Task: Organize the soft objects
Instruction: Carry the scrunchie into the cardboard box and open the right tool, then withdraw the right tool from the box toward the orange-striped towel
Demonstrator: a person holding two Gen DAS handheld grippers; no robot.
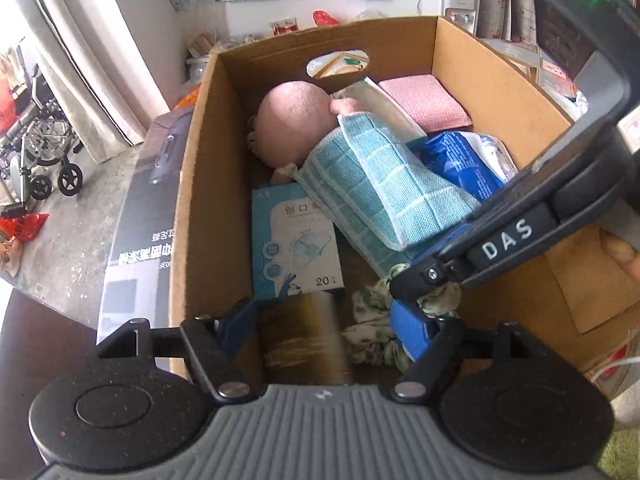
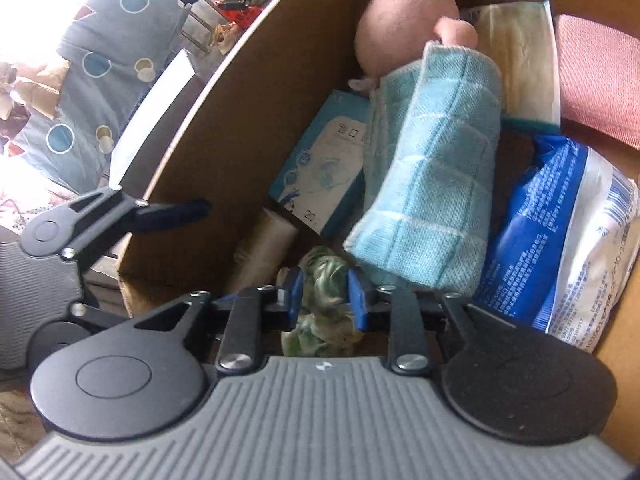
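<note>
A cardboard box (image 1: 192,184) holds a pink plush toy (image 1: 296,120), a light blue checked towel (image 1: 380,188), a pink cloth (image 1: 428,102), a blue-and-white soft pack (image 1: 468,164) and a blue mask box (image 1: 294,240). A green-and-white floral cloth (image 1: 372,320) lies at the near end. My left gripper (image 1: 324,320) is open and empty above the box's near end. My right gripper (image 2: 326,292) reaches into the box and is shut on the floral cloth (image 2: 326,280), beside the towel (image 2: 432,184). The right gripper's body (image 1: 520,232) crosses the left wrist view.
A roll of beige material (image 1: 308,344) lies on the box floor by the floral cloth. A dark printed carton (image 1: 140,216) lies left of the box. A wheelchair (image 1: 36,148) stands far left. A patterned blue cushion (image 2: 100,68) lies outside the box.
</note>
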